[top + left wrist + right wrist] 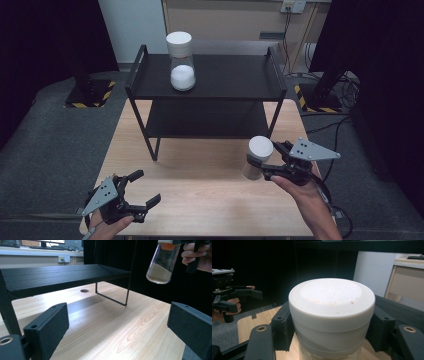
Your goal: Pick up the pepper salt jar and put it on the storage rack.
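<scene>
A glass jar with a white lid (260, 146) hangs above the right part of the wooden table (200, 200). My right gripper (262, 163) is shut on it just under the lid. Seen from the right gripper view, the lid (332, 302) sits between the two black jaws. From the left gripper view the jar (162, 265) shows tan powder in its bottom and is clear of the tabletop. My left gripper (147, 186) rests open at the table's near left corner, with nothing between its jaws (117, 325). A second jar (181, 61) with white powder stands on the shelf's top tier.
A black two-tier metal shelf (225, 95) stands at the back of the table, its lower tier bare. Its thin legs (112, 298) reach the tabletop. Black curtains flank the scene. Cables (340, 125) and stand bases with hazard tape (90, 95) lie on the floor.
</scene>
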The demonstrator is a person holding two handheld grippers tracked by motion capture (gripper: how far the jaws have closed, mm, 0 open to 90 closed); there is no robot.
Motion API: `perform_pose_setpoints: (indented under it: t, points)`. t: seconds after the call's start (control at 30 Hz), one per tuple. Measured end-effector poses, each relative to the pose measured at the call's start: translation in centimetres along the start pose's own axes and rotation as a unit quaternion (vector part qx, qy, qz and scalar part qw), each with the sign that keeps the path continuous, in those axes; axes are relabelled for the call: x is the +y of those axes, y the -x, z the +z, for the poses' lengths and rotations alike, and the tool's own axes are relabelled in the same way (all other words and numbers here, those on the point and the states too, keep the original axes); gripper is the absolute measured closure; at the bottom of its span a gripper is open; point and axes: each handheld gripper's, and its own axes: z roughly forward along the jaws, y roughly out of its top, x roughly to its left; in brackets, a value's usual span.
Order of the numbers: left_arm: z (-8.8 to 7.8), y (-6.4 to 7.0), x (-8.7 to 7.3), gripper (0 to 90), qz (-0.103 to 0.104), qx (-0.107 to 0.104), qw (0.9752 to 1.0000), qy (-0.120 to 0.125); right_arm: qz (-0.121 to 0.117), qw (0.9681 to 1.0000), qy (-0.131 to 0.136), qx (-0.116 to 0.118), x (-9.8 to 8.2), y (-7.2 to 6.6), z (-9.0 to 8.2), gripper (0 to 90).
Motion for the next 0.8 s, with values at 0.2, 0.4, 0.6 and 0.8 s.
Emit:
perform_pose_setpoints:
  t: [0.2,0.4,0.6,0.8]
  points:
    - [-0.2,-0.1,-0.1,2.3,-0.002,0.005,1.0000,0.001,-0.002,1.0000,0.002,0.004,0.9,0.3,-0.3,34.4]
    - [-0.3,-0.1,0.0,2.3,-0.003,0.005,1.0000,0.002,-0.008,0.9999,0.001,0.007,2.2,0.3,-0.3,34.5]
    - [-0.4,-0.2,0.1,2.3,-0.001,0.004,1.0000,0.002,-0.008,0.9998,0.012,0.011,3.2,0.5,-0.5,34.5]
    - [-0.5,-0.2,0.0,2.3,-0.001,0.006,1.0000,0.000,-0.010,0.9997,0.017,0.013,4.7,0.6,-0.6,34.4]
